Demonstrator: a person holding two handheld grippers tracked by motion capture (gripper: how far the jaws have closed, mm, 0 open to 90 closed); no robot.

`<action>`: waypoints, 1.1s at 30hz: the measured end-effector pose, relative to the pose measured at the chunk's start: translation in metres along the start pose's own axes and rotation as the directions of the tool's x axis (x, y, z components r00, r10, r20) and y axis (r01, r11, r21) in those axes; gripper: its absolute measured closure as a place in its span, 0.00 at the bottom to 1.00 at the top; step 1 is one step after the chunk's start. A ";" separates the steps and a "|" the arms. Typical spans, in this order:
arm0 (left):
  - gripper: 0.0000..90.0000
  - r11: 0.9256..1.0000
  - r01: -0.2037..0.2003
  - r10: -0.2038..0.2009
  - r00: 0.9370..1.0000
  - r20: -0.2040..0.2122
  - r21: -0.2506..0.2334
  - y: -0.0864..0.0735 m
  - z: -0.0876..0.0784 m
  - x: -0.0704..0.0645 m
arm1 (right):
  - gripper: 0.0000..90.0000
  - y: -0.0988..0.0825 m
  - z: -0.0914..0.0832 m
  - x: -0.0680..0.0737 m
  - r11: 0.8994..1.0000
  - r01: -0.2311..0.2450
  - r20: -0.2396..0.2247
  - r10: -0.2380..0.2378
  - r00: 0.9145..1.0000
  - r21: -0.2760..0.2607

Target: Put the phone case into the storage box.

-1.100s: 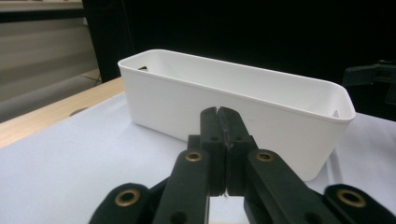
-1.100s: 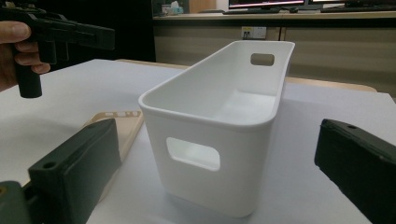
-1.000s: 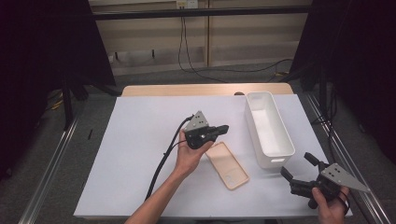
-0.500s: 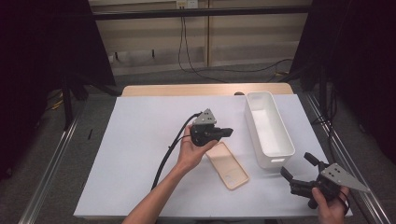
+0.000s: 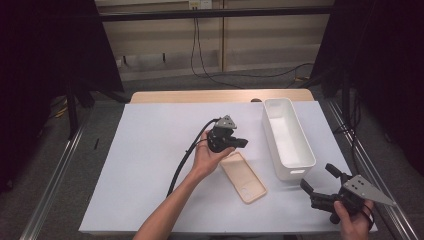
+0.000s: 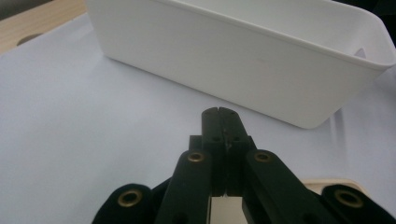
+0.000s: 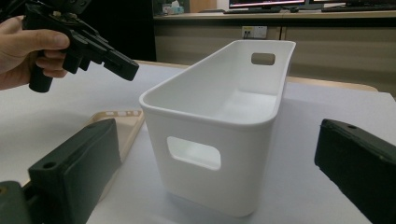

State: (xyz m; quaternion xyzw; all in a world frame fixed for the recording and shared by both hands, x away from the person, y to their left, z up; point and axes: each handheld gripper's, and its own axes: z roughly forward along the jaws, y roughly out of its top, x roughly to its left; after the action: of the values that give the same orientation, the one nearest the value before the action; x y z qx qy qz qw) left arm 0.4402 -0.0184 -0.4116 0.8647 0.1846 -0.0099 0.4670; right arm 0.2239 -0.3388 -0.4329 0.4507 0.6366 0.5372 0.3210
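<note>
Tan phone case (image 5: 243, 176) flat beside white bin (image 5: 288, 137)

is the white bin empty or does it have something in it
Empty. The white bin stands upright on the table, and the right gripper view shows its bare inner floor and walls; the high view shows nothing inside either.

No text, label, brand, number or sign can be read in any of the pictures. The small pale plate on the far wall (image 5: 196, 4), at twelve o'clock in the high view, is too small and blurred to make out anything on it.
</note>
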 end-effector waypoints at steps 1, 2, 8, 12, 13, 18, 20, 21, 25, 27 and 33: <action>1.00 1.000 -0.004 0.004 1.000 -0.005 0.022 0.001 0.002 0.001 | 0.00 0.000 0.000 0.000 1.000 0.000 0.001 0.000 1.000 -0.001; 1.00 0.999 -0.003 0.003 1.000 -0.006 0.041 0.002 0.003 0.002 | 0.00 0.000 0.000 0.000 1.000 0.000 0.000 0.000 1.000 0.000; 1.00 0.995 0.014 -0.013 1.000 -0.014 0.095 0.006 0.010 0.007 | 0.00 0.000 0.000 0.000 1.000 0.001 0.001 -0.001 1.000 -0.001; 1.00 0.992 0.029 -0.028 1.000 -0.011 0.124 0.007 0.016 0.009 | 0.00 0.000 0.000 0.000 1.000 0.001 0.000 -0.001 1.000 -0.001; 1.00 0.991 0.023 -0.021 1.000 -0.014 0.135 0.007 0.018 0.009 | 0.00 0.000 0.000 0.000 1.000 0.002 -0.001 -0.002 1.000 0.000; 1.00 0.983 0.024 -0.024 1.000 -0.004 0.184 0.004 0.026 0.010 | 0.00 0.000 0.000 0.000 1.000 0.001 -0.002 -0.001 1.000 0.001; 1.00 0.981 0.027 -0.026 1.000 -0.009 0.193 0.003 0.029 0.010 | 0.00 0.000 0.000 0.000 1.000 0.001 -0.004 -0.001 1.000 0.003; 1.00 0.980 0.030 -0.029 1.000 -0.008 0.197 0.002 0.031 0.011 | 0.00 0.000 0.000 0.000 1.000 0.003 -0.005 -0.003 1.000 0.002; 1.00 0.975 0.028 -0.027 1.000 -0.005 0.218 0.000 0.036 0.012 | 0.00 0.000 0.000 0.000 1.000 0.002 -0.005 -0.002 1.000 0.003; 1.00 0.973 0.033 -0.033 0.999 -0.004 0.228 -0.001 0.038 0.012 | 0.00 -0.001 0.000 0.000 1.000 0.001 -0.004 -0.001 1.000 0.003; 1.00 0.970 0.034 -0.033 0.999 -0.005 0.240 -0.005 0.045 0.013 | 0.00 -0.001 0.000 0.000 1.000 0.002 -0.006 -0.002 1.000 0.003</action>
State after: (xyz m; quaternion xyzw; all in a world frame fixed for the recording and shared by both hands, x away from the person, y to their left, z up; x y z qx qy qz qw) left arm 0.4580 -0.0481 -0.4438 0.9116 0.1969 -0.0395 0.3586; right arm 0.2241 -0.3389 -0.4336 0.4492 0.6388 0.5371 0.3189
